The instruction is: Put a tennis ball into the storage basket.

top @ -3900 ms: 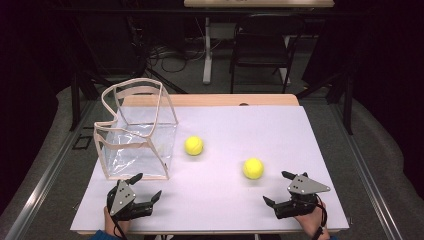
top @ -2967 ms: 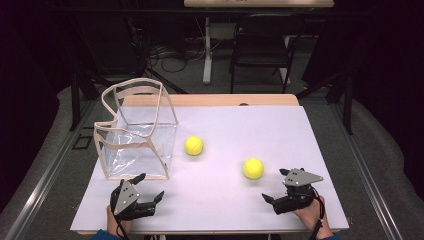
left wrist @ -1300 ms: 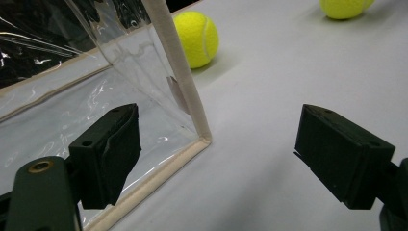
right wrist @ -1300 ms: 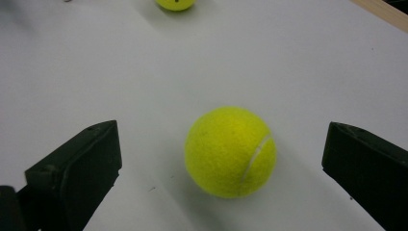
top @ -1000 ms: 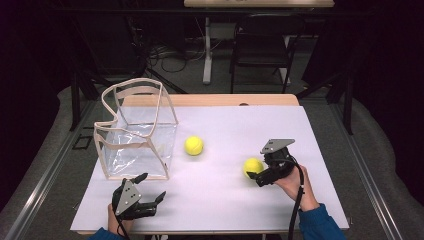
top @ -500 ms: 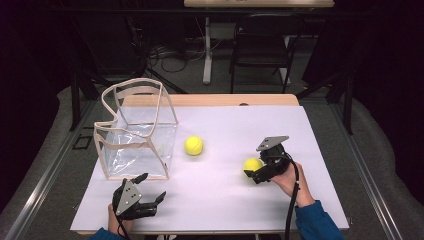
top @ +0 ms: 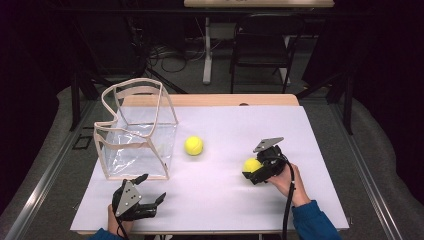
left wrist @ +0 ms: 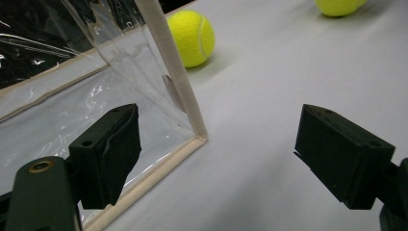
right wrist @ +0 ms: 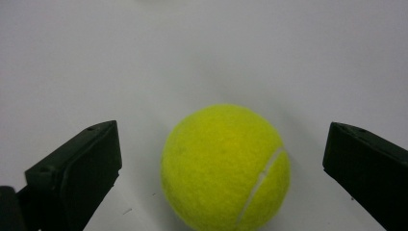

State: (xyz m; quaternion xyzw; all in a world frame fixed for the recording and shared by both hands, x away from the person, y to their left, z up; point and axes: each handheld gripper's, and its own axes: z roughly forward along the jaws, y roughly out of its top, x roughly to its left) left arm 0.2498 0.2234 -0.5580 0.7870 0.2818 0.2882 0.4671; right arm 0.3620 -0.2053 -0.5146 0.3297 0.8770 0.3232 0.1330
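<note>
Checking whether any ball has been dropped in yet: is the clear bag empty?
Empty as far as visible. The clear bag stands open-topped with nothing inside; both tennis balls lie on the table.

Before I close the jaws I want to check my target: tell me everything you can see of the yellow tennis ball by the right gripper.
The fuzzy yellow felt tennis ball is round, with one curved white seam low on its side. It rests on the white table top, right of centre. The right gripper is open, with a black jaw on either side of the ball; gaps show on both sides, so nothing grips it.
</note>
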